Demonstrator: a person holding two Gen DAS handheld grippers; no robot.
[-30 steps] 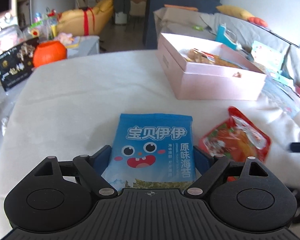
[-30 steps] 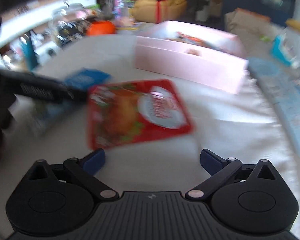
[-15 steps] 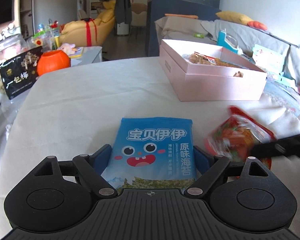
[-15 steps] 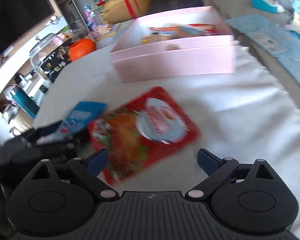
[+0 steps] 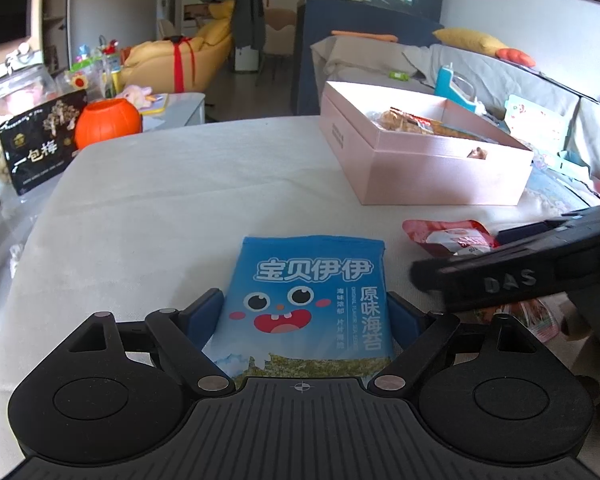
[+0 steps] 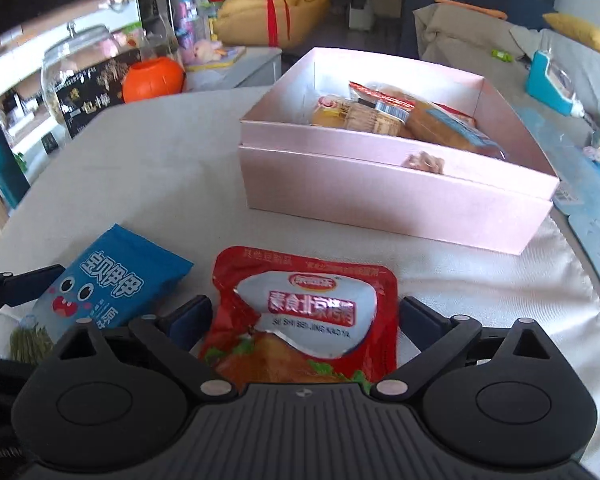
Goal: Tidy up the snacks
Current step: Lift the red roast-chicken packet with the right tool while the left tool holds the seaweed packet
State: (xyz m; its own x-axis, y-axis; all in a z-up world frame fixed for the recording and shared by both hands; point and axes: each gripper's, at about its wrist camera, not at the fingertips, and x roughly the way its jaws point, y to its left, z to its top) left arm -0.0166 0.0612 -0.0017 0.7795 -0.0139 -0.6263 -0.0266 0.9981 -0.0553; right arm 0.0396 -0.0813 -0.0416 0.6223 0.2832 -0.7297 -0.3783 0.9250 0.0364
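Note:
A blue seaweed packet (image 5: 308, 300) with a cartoon face sits between my left gripper's (image 5: 306, 312) fingers, which press on its two long sides. It also shows at the left of the right wrist view as the blue packet (image 6: 116, 280). A red pouch (image 6: 308, 312) with a silver label lies on the white cloth. My right gripper (image 6: 306, 316) is open, one finger on each side of the pouch. In the left wrist view the right gripper's black fingers (image 5: 512, 276) hide most of the red pouch (image 5: 448, 236). Beyond both stands an open pink box (image 6: 380, 200) holding several wrapped snacks (image 6: 380, 116).
The white tablecloth (image 5: 180, 208) is bare between the packets and the pink box (image 5: 440, 176). At the far left edge stand an orange pumpkin pot (image 5: 108, 122), a black snack bag (image 5: 40, 148) and a glass jar (image 6: 72, 64). Blue printed sheets (image 6: 592, 200) lie right of the box.
My right gripper swung in from the right and dropped over the red pouch, which now lies between its fingers. The left gripper tilted up slightly, the blue packet staying between its fingers.

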